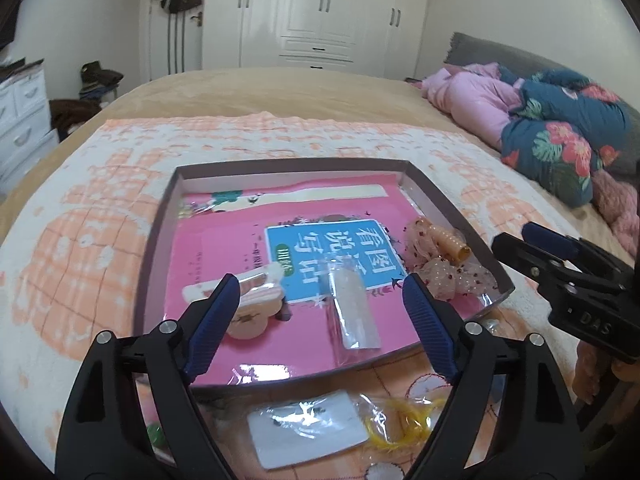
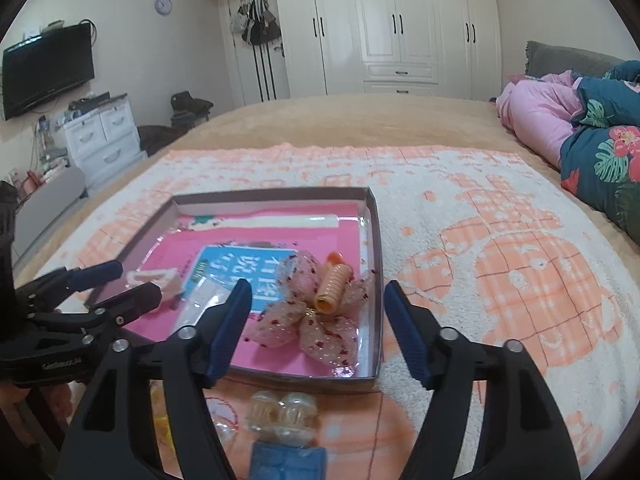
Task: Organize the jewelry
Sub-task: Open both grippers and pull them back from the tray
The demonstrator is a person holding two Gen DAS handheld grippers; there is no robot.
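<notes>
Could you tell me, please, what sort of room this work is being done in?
Almost certainly a home bedroom. The tray sits on a patterned towel spread over a bed, a white wardrobe lines the far wall, and a folded quilt lies near the headboard.

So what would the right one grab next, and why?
Probably lower the open right hand-held gripper onto the clear hair clip lying on the towel just outside the box. It sits between the fingers, while the bow already lies inside.
</notes>
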